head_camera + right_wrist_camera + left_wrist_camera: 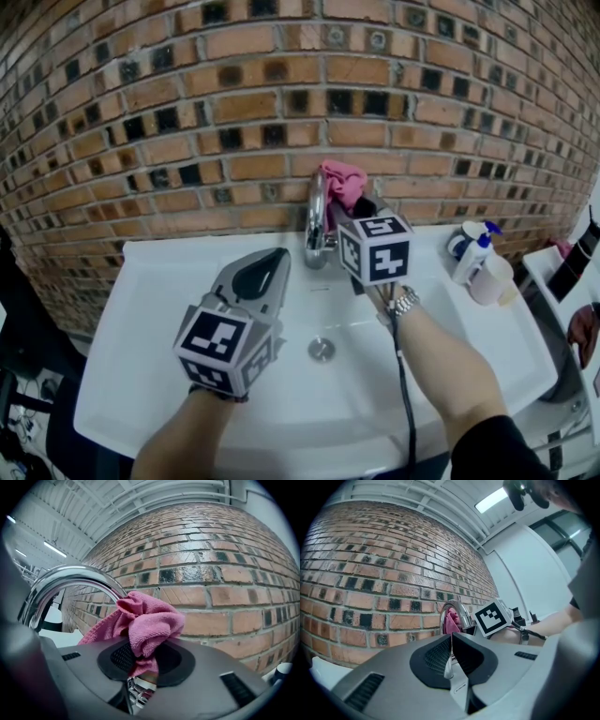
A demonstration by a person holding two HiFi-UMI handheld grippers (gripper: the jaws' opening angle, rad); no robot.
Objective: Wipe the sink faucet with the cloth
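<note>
A chrome arched faucet [317,217] stands at the back of the white sink [169,309]. My right gripper [356,204] is shut on a pink cloth [343,182], bunched just right of the faucet's arch and against it. In the right gripper view the cloth [145,620] sticks out of the jaws with the faucet [61,585] curving to its left. My left gripper [272,272] is shut and empty, held over the basin left of the faucet. In the left gripper view the faucet [457,613] and cloth [452,621] show beyond my shut left gripper [451,641].
A brick wall [281,112] rises right behind the sink. A drain [322,350] sits in the basin's middle. A soap pump bottle [473,256] and a pale cup [492,279] stand on the sink's right rim. A rack [567,281] is at the far right.
</note>
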